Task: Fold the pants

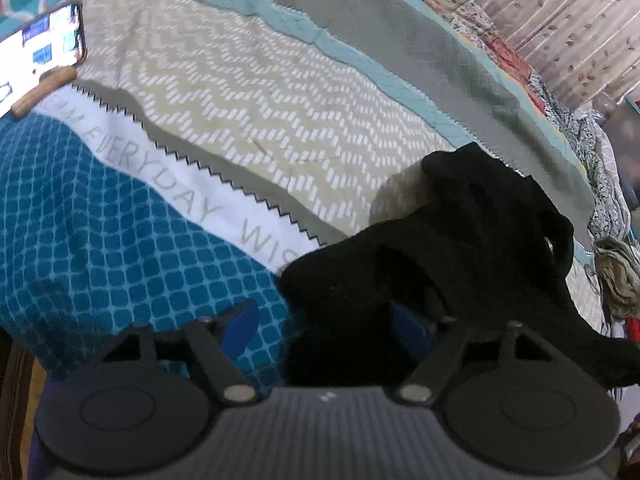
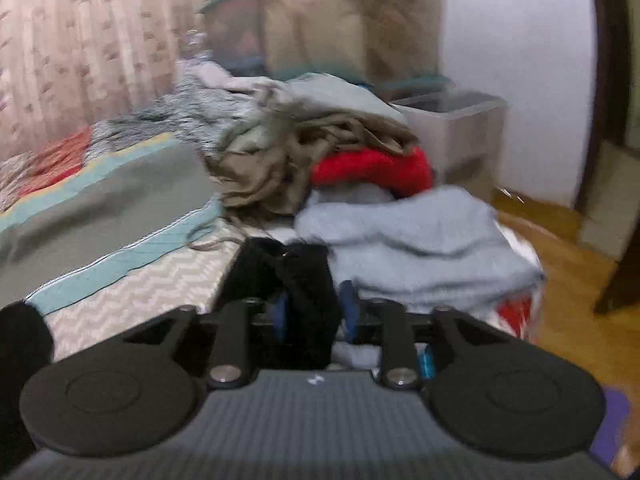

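I see matt black cloth pants (image 1: 460, 248); the bedspread (image 1: 248, 112) looks woven; gripper housings appear matt plastic.

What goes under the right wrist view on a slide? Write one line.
Right gripper pinches black pants above the bed, laundry pile behind.

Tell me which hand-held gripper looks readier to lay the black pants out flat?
Probably the left hand-held gripper: black pants hang over open bedspread. The right faces piled clothes.
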A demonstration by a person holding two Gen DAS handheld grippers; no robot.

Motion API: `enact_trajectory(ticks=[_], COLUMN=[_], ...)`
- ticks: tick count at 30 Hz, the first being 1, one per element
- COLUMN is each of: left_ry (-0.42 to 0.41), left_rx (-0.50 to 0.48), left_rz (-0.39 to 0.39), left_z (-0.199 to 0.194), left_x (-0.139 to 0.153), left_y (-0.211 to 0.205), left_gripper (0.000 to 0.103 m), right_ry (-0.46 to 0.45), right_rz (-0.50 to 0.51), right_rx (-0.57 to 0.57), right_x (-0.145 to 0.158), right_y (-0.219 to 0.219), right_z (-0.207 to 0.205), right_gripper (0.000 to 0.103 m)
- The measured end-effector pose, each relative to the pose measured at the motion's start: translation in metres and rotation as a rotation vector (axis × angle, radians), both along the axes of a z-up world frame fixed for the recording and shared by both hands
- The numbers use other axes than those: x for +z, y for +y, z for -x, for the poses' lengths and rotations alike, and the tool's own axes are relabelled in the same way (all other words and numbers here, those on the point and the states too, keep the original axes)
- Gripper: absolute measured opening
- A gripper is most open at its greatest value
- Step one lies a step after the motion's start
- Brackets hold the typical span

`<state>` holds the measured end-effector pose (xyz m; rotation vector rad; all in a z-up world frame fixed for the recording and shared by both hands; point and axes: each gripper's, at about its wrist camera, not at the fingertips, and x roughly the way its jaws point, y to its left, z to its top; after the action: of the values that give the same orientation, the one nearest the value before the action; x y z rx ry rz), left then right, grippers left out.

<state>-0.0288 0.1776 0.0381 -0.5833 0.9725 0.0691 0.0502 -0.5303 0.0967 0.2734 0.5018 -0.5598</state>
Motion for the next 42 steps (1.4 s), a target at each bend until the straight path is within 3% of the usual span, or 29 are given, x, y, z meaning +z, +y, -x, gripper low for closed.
enact_trajectory(ticks=[2, 5, 9, 11, 13, 14, 16, 18, 20, 21, 22, 26, 28, 31, 34, 37, 40, 42], left_ry=[-0.006, -0.015, -0.047, -0.07, -0.083, -0.081, -0.078, -0.056, -0.029, -0.038, -0.055, -0.189, -0.268, -0.316, -0.255, -0.175, -0.225, -0.316], left_rx=[0.011, 0.032, 0.007, -0.033, -0.073, -0.093, -0.128, -0.173, -0.21, -0.223, -0.231, -0.274, -0.329, -0.425, -0.541, -0.65, -0.673, -0.612], left_rz=[0.012, 0.02, 0.02, 0.004, -0.024, -0.046, -0.071, -0.091, -0.132, -0.15, -0.157, -0.126, -0.117, -0.158, -0.164, -0.189, -0.157, -0.123], left_z=[0.002, -0.006, -0.031, -0.044, -0.054, -0.059, -0.065, -0.07, -0.071, -0.068, -0.063, -0.033, -0.014, 0.011, 0.026, 0.035, 0.039, 0.033], left_x=[0.004, 0.009, 0.016, 0.019, 0.019, 0.018, 0.013, 0.005, -0.003, -0.003, -0.001, 0.023, 0.035, 0.04, 0.027, 0.013, 0.028, 0.05], left_y=[0.004, 0.008, -0.002, -0.017, -0.032, -0.04, -0.053, -0.065, -0.072, -0.074, -0.074, -0.067, -0.068, -0.076, -0.087, -0.1, -0.093, -0.079], left_gripper=[0.08, 0.085, 0.089, 0.091, 0.091, 0.091, 0.077, 0.04, 0.025, 0.022, 0.021, 0.018, 0.017, 0.014, 0.017, 0.022, 0.041, 0.059], right_ry=[-0.073, -0.126, -0.094, -0.062, -0.014, 0.01, 0.065, 0.131, 0.231, 0.258, 0.26, 0.094, -0.019, -0.13, -0.149, 0.001, 0.149, 0.15], right_rz=[-0.046, -0.033, -0.102, -0.176, -0.24, -0.264, -0.283, -0.273, -0.254, -0.205, -0.12, 0.231, 0.307, 0.382, 0.444, 0.427, 0.288, 0.234], right_rx=[-0.036, 0.008, 0.273, 0.412, 0.537, 0.578, 0.643, 0.673, 0.677, 0.676, 0.683, 0.595, 0.512, 0.39, 0.267, 0.134, 0.055, 0.025], right_x=[0.001, 0.008, 0.013, 0.009, -0.002, -0.008, -0.022, -0.033, -0.046, -0.046, -0.037, 0.031, 0.067, 0.097, 0.08, 0.032, -0.008, -0.016], right_y=[0.002, 0.022, 0.072, 0.104, 0.141, 0.159, 0.197, 0.222, 0.239, 0.241, 0.241, 0.208, 0.178, 0.121, 0.076, 0.038, 0.001, -0.005], right_z=[0.01, 0.009, -0.022, -0.043, -0.066, -0.076, -0.101, -0.127, -0.157, -0.165, -0.176, -0.19, -0.186, -0.163, -0.131, -0.109, -0.087, -0.074], right_gripper=[0.048, 0.048, 0.051, 0.064, 0.085, 0.085, 0.086, 0.086, 0.055, 0.024, 0.012, 0.011, 0.011, 0.012, 0.014, 0.025, 0.035, 0.043])
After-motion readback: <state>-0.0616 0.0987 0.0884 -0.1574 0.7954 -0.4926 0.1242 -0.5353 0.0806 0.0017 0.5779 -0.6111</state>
